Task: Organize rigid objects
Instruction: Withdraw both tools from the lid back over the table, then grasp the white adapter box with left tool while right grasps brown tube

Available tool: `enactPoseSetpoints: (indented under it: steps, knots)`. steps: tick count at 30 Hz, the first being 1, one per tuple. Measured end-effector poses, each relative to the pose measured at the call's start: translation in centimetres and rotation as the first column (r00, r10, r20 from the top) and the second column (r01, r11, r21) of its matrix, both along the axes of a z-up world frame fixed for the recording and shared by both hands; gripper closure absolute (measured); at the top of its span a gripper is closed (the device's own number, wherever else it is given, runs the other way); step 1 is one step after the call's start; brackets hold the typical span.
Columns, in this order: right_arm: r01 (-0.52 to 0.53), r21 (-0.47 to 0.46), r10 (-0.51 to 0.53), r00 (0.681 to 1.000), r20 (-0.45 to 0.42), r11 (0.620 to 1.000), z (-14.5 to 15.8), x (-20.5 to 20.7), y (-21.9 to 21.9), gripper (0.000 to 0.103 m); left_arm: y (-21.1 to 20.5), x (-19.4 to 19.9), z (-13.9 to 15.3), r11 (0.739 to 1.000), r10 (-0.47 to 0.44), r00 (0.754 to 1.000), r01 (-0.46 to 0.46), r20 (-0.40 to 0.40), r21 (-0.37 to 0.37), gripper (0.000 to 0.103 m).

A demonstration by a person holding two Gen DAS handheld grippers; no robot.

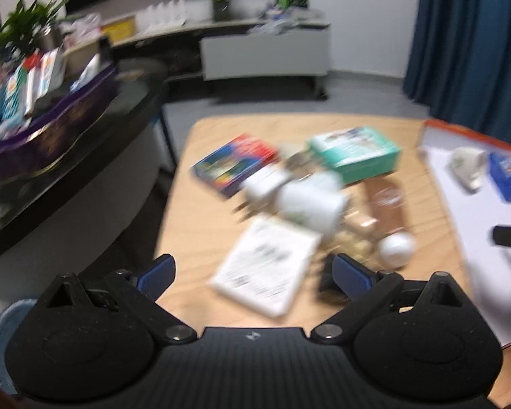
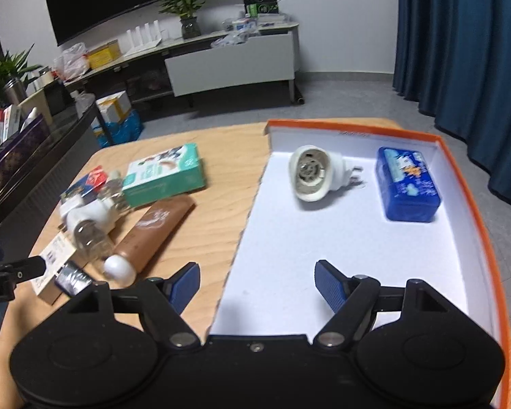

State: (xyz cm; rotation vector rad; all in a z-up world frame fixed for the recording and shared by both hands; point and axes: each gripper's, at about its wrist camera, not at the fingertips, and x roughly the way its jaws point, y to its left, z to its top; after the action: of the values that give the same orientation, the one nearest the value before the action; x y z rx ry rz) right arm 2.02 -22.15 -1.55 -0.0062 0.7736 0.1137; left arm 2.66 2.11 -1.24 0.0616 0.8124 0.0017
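Wooden table (image 2: 218, 238) bears orange-rimmed tray (image 2: 473, 211) (white inside) — beside jumbled boxes (image 2: 163, 173).

Counted in the orange-rimmed white tray (image 2: 466, 184): one white plug-in device (image 2: 315, 177), one blue plastic box (image 2: 407, 184). Counted on the light wooden table (image 2: 214, 211): one teal cardboard box (image 2: 163, 175), one brown tube with white cap (image 2: 153, 235), one red-and-blue box (image 1: 235, 163), one white printed box (image 1: 265, 269).

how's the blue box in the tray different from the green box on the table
The blue box lies inside the orange-rimmed tray; the green box lies on the wooden table. The blue one has rounded corners, the green one sharp corners. Both lie flat, untouched.
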Motion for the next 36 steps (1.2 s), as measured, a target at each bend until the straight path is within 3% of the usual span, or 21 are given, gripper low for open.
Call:
enactPoseSetpoints:
  steps: [3,9,13,15,16,18,26,30,36]
  knots:
    - [-0.016,0.008,0.016,1.0,-0.008,1.0,-0.2,-0.2,0.8,0.015,1.2,0.9,-1.1,1.0,-0.003,1.0,0.003,-0.027,0.013,0.003]
    - [-0.034,-0.007,0.034,0.999,-0.003,0.999,0.0,-0.5,1.8,0.015,1.4,2.6,-1.9,0.993,-0.108,0.994,0.107,-0.026,-0.047,0.004]
    - [-0.039,-0.019,0.039,0.999,-0.008,0.999,-0.1,-0.3,2.1,0.015,0.3,2.9,-3.2,0.984,-0.179,0.982,0.178,-0.056,-0.01,0.008]
    - [-0.045,-0.017,0.044,0.999,-0.017,0.999,-0.3,-0.1,2.5,0.015,0.7,3.3,-3.8,0.986,-0.164,0.984,0.163,-0.067,-0.026,0.022]
    - [-0.051,-0.016,0.05,0.998,-0.024,0.999,-0.5,0.1,2.8,0.015,0.9,3.3,-3.8,0.988,-0.154,0.986,0.152,-0.058,-0.039,0.023]
    - [-0.064,-0.014,0.064,0.997,-0.039,0.998,-0.8,0.4,3.5,0.015,0.8,3.3,-3.7,0.988,-0.15,0.988,0.148,-0.045,-0.04,0.043]
    - [-0.122,0.018,0.123,0.989,-0.085,0.992,-2.1,3.0,7.6,0.015,1.0,2.2,-1.7,0.995,-0.082,0.996,0.083,0.016,-0.058,0.043]
    - [-0.155,-0.013,0.153,0.984,-0.092,0.988,-2.6,4.5,9.9,0.015,1.2,1.8,-1.0,0.994,-0.069,0.997,0.071,0.026,-0.083,0.043]
    - [-0.131,-0.066,0.12,0.981,-0.154,0.989,-4.5,6.4,11.4,0.015,1.2,1.5,-1.2,0.994,-0.049,0.998,0.052,0.033,-0.093,0.043]
